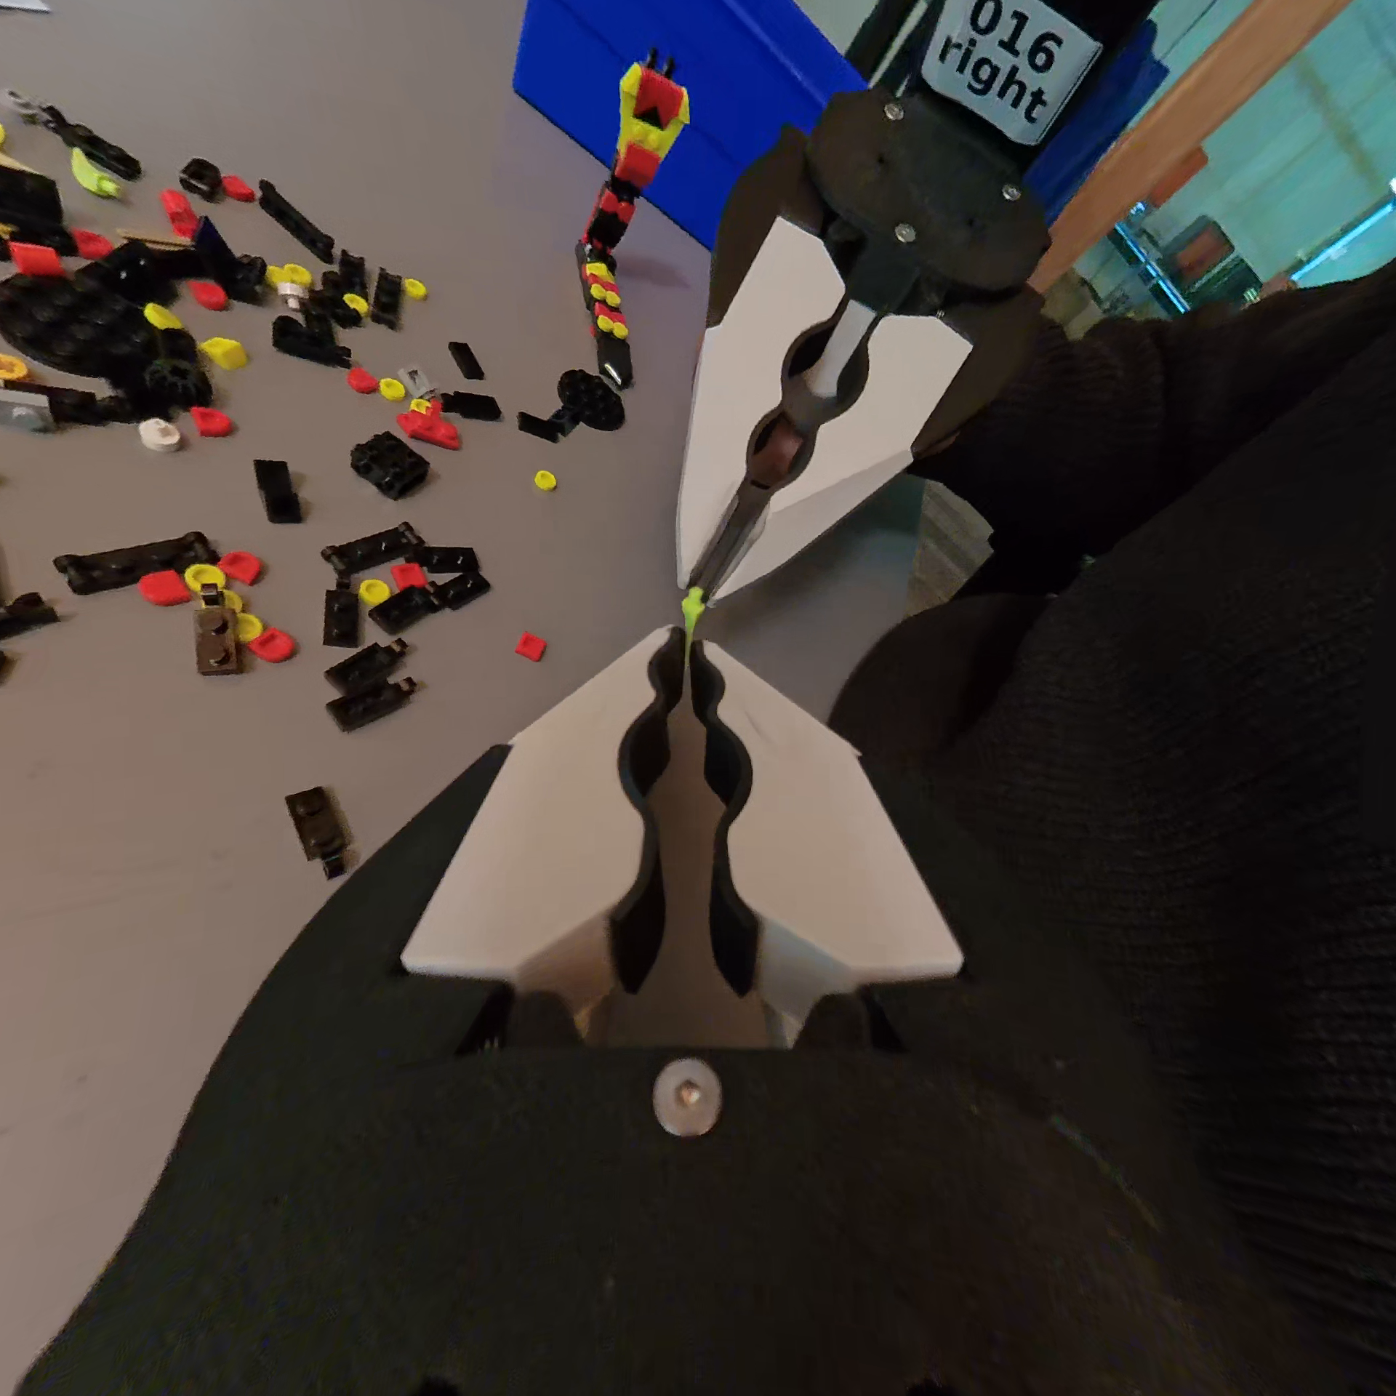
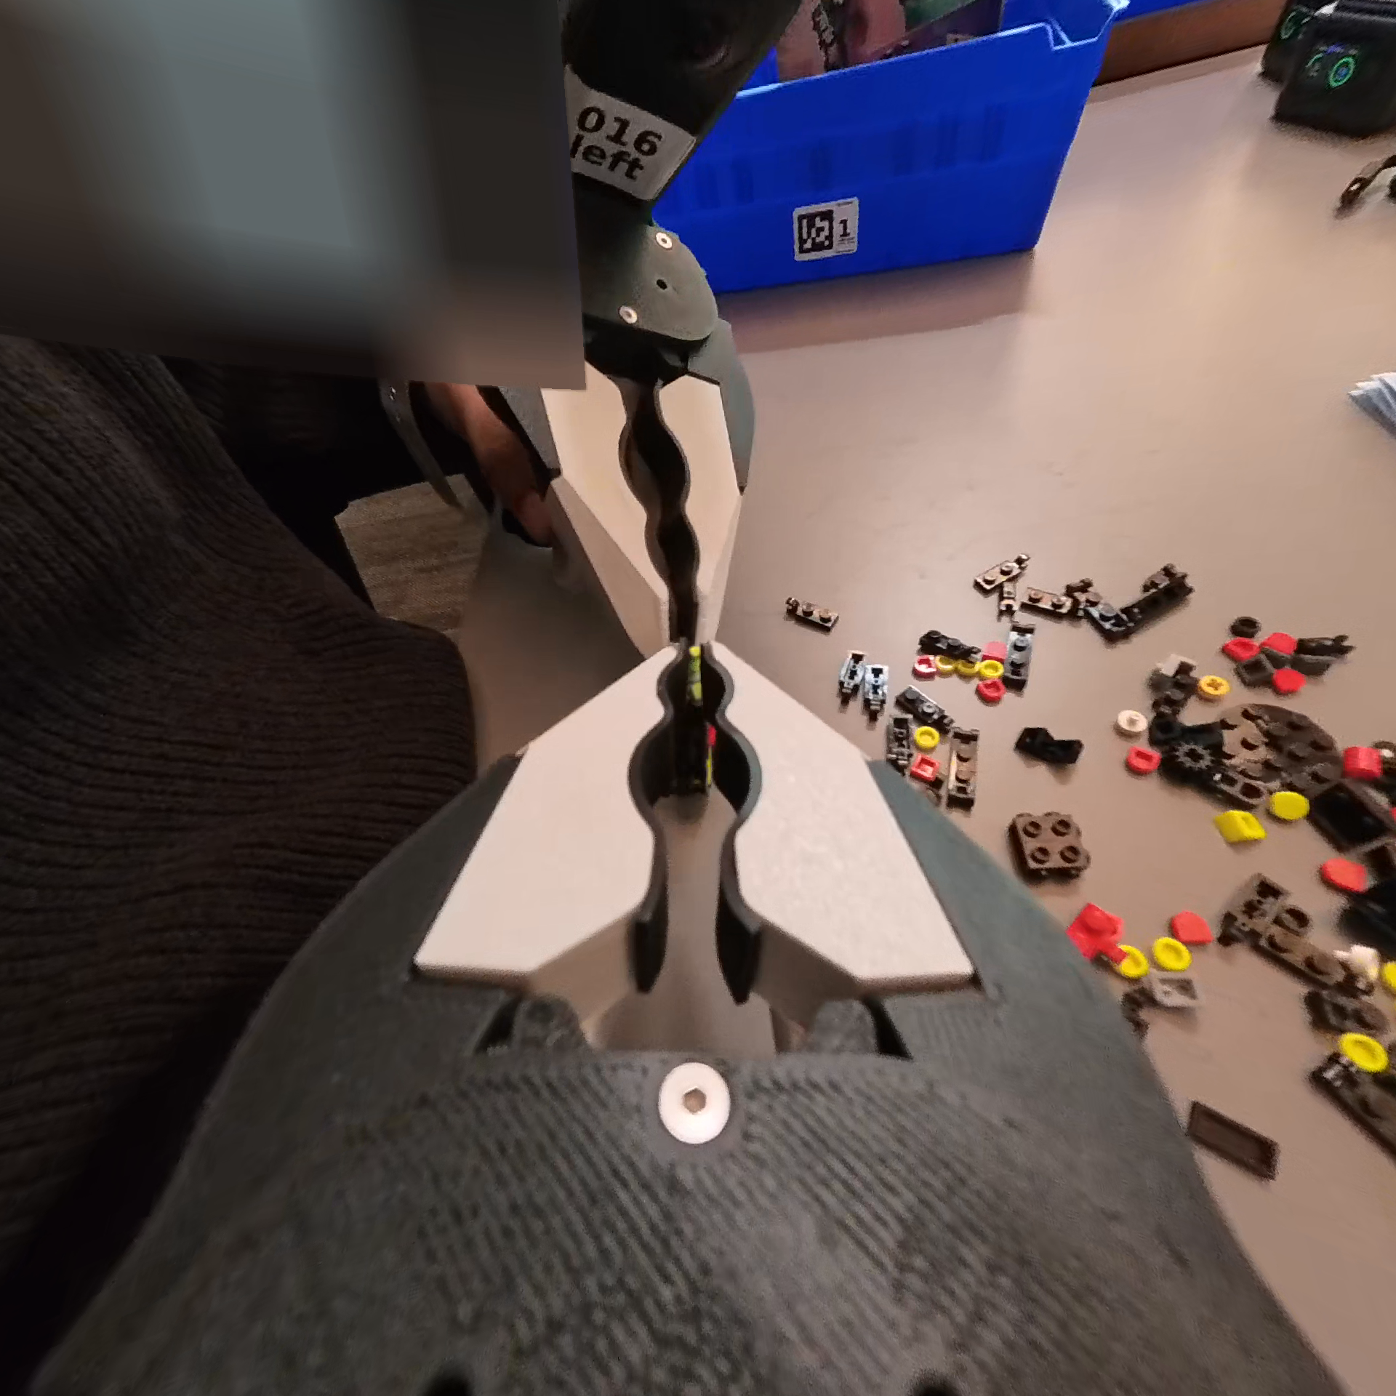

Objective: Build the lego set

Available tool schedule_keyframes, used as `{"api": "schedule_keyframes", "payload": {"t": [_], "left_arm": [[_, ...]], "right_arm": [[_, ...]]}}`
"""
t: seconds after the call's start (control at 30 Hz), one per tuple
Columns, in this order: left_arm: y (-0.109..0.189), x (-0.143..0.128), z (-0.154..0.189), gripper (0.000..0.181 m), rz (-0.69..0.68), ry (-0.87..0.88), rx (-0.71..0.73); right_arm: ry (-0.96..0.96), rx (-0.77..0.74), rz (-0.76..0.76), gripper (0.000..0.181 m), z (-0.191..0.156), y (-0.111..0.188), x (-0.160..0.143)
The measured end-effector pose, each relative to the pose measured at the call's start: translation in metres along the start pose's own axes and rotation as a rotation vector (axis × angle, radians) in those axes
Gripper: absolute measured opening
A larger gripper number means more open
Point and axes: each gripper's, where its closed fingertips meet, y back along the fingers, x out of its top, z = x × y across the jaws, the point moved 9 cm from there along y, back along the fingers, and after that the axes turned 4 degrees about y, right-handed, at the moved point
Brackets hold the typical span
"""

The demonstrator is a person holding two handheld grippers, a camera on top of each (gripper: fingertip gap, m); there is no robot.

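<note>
The left gripper (image 1: 686, 642) pinches one thin lime piece (image 1: 690, 616) at its tips, and the right gripper (image 2: 695, 657), tip to tip with it, is clamped on one black strip (image 2: 691, 725) carrying yellow and red bits. Both are held above the table (image 1: 453, 151) edge. Beyond lie many loose black, red and yellow pieces (image 1: 378, 461), uncountable here, one built column (image 1: 627, 219) and one blue bin (image 2: 891, 151).
</note>
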Motion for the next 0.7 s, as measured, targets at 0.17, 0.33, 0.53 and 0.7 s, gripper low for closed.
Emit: {"api": "schedule_keyframes", "payload": {"t": [0.17, 0.33, 0.53, 0.7], "left_arm": [[0.011, 0.01, -0.003, 0.0, 0.142, 0.122, -0.105], [0.016, 0.015, -0.001, 0.0, 0.22, 0.202, -0.218], [0.015, 0.014, 0.001, 0.0, 0.207, 0.18, -0.213], [0.011, 0.012, 0.002, 0.0, 0.175, 0.167, -0.204]], "right_arm": [[-0.087, 0.007, 0.137, 0.009, 0.006, 0.009, 0.007], [-0.28, 0.123, 0.238, 0.003, 0.007, 0.005, 0.006], [-0.315, 0.134, 0.263, 0.002, 0.008, 0.005, 0.007], [-0.288, 0.127, 0.234, 0.001, 0.005, 0.003, 0.007]]}}
